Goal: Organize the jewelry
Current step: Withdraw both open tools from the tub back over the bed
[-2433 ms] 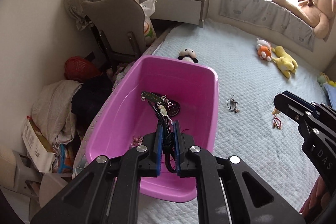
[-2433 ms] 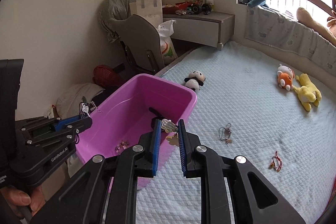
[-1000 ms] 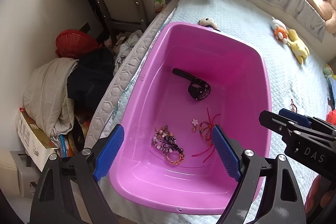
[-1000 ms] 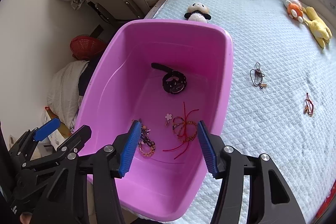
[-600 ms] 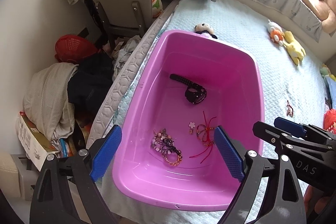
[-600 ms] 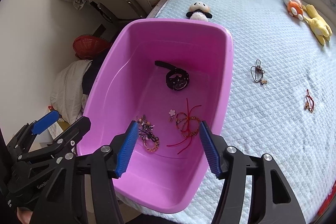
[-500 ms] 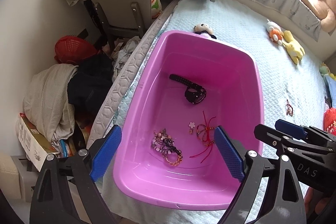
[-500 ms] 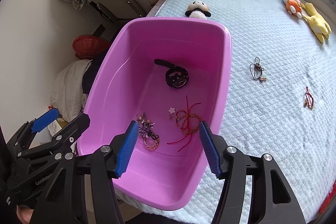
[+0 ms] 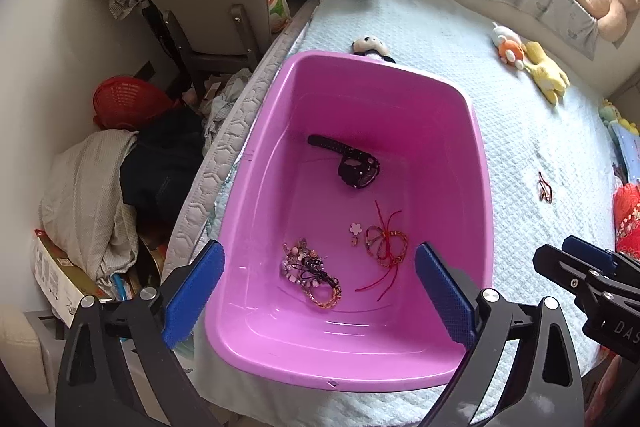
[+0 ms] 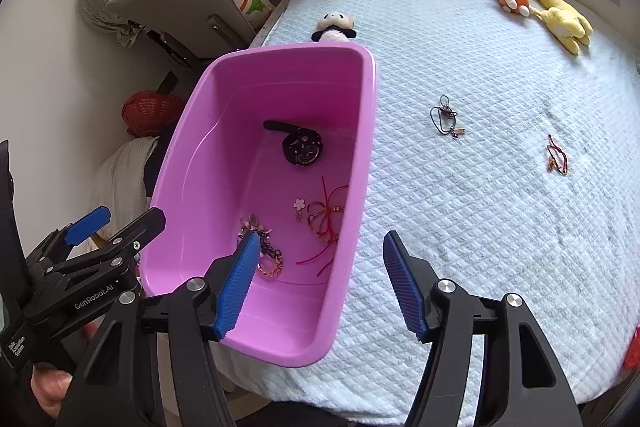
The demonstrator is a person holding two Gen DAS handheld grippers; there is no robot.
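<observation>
Both tools, left (image 9: 318, 281) and right (image 10: 320, 277), have just been opening and are held apart, empty. Collected jewelry is kept below them in the pink tub (image 9: 482, 163); a black cord piece (image 10: 446, 117) is left ahead on the bed (image 10: 500, 227).

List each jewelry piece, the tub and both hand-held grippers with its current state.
Pink tub: on the bed, upright.
Black watch: in tub.
Red cord bracelet: in tub.
Beaded bracelets: in tub.
Dark necklace: on the bed.
Red bracelet: on the bed.
Left hand-held gripper: open, empty.
Right hand-held gripper: open, empty.
</observation>
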